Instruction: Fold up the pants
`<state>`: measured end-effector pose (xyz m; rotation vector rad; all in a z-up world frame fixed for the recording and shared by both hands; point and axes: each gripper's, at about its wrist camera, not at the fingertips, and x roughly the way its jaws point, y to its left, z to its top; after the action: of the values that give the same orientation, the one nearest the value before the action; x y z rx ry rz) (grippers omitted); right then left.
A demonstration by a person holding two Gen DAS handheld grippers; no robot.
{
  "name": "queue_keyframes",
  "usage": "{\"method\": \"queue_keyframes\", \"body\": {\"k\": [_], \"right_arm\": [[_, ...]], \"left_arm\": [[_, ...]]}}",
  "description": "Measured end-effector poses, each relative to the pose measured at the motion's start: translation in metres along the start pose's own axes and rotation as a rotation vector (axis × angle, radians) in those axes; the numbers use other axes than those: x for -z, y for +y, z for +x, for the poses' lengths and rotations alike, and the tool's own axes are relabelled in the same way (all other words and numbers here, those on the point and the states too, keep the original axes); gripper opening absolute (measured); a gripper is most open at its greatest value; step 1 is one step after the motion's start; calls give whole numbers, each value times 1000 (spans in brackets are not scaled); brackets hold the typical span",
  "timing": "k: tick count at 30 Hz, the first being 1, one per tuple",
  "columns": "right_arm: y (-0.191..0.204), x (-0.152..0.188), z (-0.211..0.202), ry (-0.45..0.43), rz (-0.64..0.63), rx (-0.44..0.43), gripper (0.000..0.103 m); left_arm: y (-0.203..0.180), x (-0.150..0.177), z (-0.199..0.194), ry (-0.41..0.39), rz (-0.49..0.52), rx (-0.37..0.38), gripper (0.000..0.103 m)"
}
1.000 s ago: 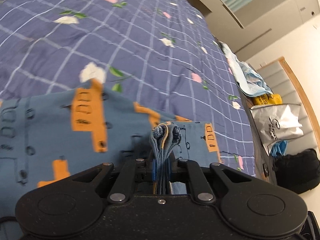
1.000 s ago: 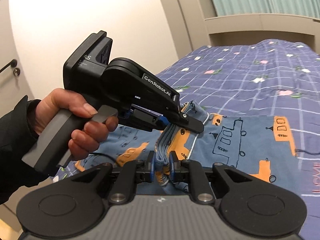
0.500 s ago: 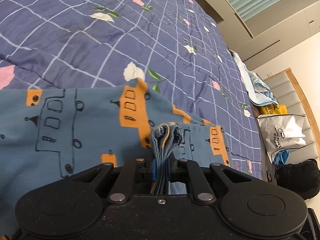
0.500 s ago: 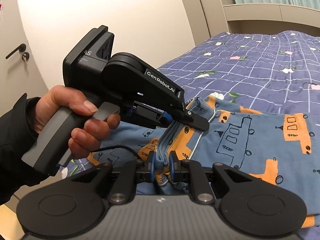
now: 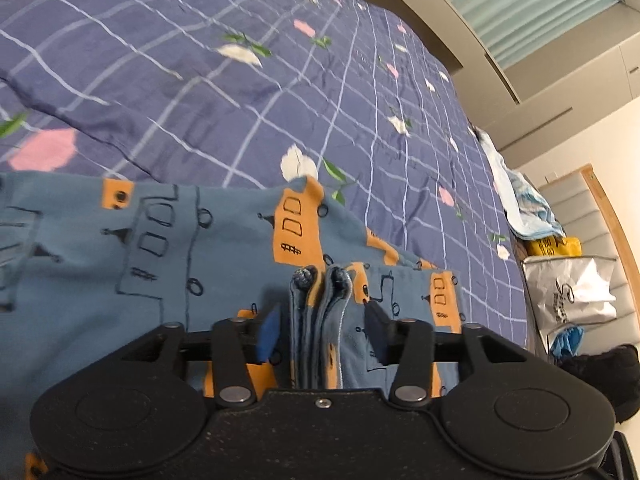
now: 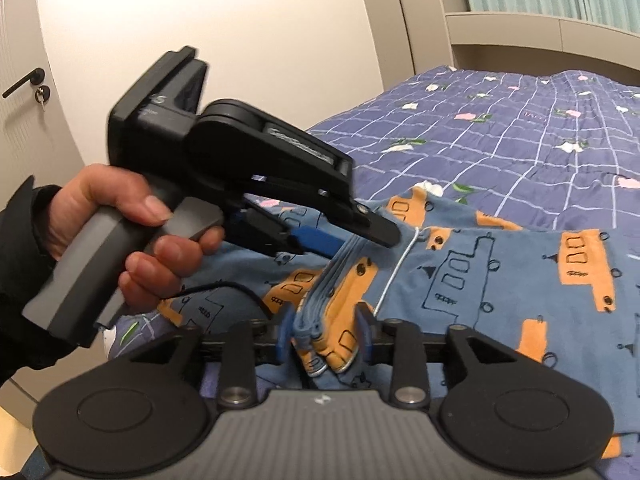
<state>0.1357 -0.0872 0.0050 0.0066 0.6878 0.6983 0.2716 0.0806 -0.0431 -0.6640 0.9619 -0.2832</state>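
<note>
Both claws have released the pants [image 5: 168,248] (folded edge between fingers).

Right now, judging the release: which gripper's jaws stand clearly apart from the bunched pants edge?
The left gripper: bare gaps show on both sides of the pants fold between its jaws. The right gripper has its jaws close beside the fabric.

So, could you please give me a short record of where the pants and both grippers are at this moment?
garment: blue pants with orange print, spread on the bedspread
left gripper: open, bunched pants edge between its fingers with a gap on each side
right gripper: open, bunched pants edge between its fingers
beside bed: white bag
</note>
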Motion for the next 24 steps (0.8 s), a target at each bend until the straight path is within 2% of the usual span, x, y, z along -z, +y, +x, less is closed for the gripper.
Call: {"method": "queue_keyframes", "body": {"k": [1, 2, 3, 4, 6, 8, 10, 12, 14, 17, 22, 24], "right_arm": [[0, 0, -5, -10, 2, 9, 53], [-1, 0, -10, -22, 5, 17, 61], [-1, 0, -16, -32, 8, 25, 67], [-2, 1, -22, -45, 11, 35, 71], [-3, 2, -34, -74, 14, 69, 87], [-3, 4, -45, -98, 8, 115, 93], [-3, 8, -54, -118, 0, 170, 101], [-4, 12, -60, -135, -4, 213, 103], [-6, 17, -61, -135, -16, 264, 103], [-9, 27, -58, -144, -36, 370, 103], [-26, 36, -39, -163, -165, 596, 103], [-38, 36, -30, -144, -195, 624, 103]], "left_arm": [[-2, 2, -7, -14, -3, -3, 59], [-5, 4, -16, -33, -5, -10, 64], [-6, 5, -24, -50, -6, -21, 72], [-9, 8, -33, -71, -4, -35, 75], [-14, 14, -52, -106, 6, -62, 85], [-18, 21, -68, -133, 12, -98, 87], [-23, 32, -84, -156, 35, -153, 96], [-31, 46, -98, -203, 83, -218, 102], [-39, 63, -106, -264, 156, -301, 102], [-46, 79, -94, -316, 212, -404, 102], [-50, 84, -50, -355, 260, -420, 102], [-53, 85, -33, -375, 285, -438, 102]]}}
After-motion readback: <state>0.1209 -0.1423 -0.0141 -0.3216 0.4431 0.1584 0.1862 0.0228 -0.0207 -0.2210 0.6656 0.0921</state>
